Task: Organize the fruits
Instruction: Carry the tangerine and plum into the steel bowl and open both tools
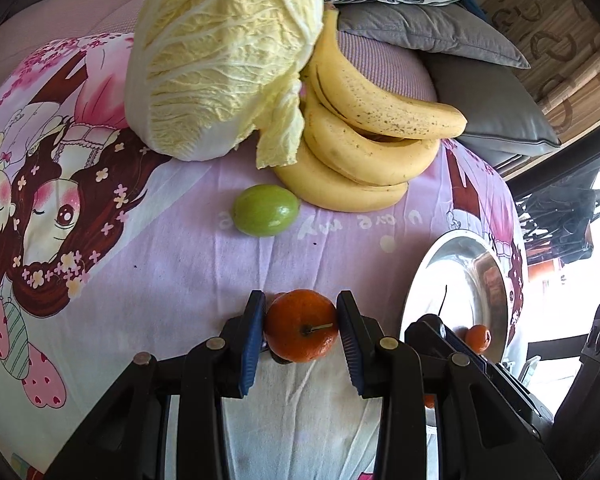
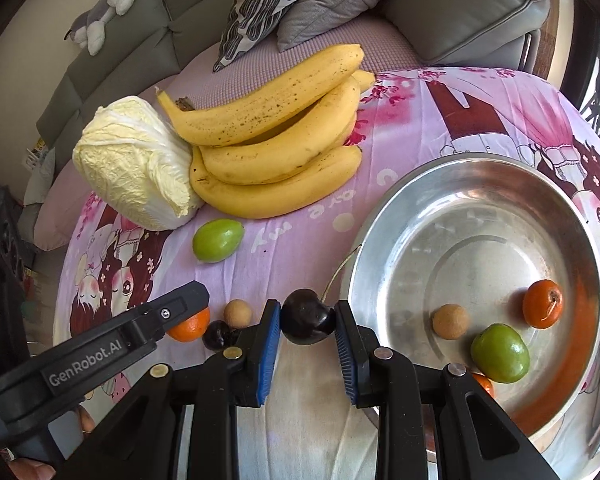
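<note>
- Right wrist view, nearest: the right gripper [image 2: 307, 322] is clamped on a dark cherry [image 2: 307, 322].
- Just right of it, the steel basin [image 2: 400, 216] holds a mandarin, a green fruit and a longan; this hand is the nearer.
- Left wrist view: the left gripper [image 1: 301, 330] pinches a mandarin [image 1: 301, 330]; basin to its right.
- Farther: bananas [image 2: 276, 152], long axis crosswise, beside a napa cabbage [image 2: 136, 164].

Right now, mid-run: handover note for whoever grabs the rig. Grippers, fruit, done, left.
Left gripper: shut on a tangerine.
Right gripper: shut on a dark cherry, beside the metal basin.
In the basin: orange fruit, green fruit, tan round fruit.
Left on the cloth: green fruit, tan fruit, second cherry, bananas. Cabbage lies beside the bananas.
Next, probably: drop both held fruits in the basin.
</note>
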`<state>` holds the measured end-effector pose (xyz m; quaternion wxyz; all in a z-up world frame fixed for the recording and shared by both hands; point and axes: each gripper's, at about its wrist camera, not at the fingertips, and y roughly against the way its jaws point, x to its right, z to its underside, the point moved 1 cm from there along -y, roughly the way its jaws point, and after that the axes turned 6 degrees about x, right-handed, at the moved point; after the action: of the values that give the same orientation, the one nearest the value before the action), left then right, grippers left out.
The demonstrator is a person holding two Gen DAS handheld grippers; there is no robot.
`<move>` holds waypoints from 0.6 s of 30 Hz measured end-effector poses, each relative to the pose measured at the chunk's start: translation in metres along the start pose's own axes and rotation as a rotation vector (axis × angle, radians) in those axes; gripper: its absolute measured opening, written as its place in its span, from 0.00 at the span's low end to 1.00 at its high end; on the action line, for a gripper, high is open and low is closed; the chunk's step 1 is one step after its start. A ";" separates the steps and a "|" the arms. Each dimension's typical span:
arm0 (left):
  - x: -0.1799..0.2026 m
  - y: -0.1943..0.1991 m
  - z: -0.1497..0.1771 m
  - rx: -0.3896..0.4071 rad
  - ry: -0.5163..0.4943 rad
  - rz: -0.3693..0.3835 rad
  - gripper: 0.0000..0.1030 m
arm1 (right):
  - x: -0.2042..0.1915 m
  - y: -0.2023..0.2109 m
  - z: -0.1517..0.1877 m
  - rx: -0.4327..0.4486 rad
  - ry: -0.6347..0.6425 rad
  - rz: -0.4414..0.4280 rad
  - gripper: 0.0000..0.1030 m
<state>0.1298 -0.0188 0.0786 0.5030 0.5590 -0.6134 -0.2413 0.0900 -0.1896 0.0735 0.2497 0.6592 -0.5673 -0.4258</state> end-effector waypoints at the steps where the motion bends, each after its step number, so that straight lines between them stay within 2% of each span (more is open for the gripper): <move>1: 0.006 -0.001 0.001 -0.004 -0.012 0.005 0.37 | 0.007 0.003 -0.002 0.010 -0.016 0.007 0.28; 6: 0.042 -0.013 0.004 -0.037 -0.081 0.028 0.37 | 0.046 0.018 -0.010 0.049 -0.097 0.064 0.29; 13: 0.100 -0.027 0.015 -0.066 -0.202 0.079 0.37 | 0.095 0.020 -0.010 0.038 -0.191 0.124 0.29; 18: 0.114 -0.043 0.029 -0.113 -0.237 0.070 0.37 | 0.108 0.016 -0.008 0.016 -0.212 0.147 0.29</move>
<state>0.1383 -0.1436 0.0703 0.4657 0.4756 -0.6731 -0.3223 0.0876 -0.2987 0.0606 0.2135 0.5689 -0.6409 -0.4691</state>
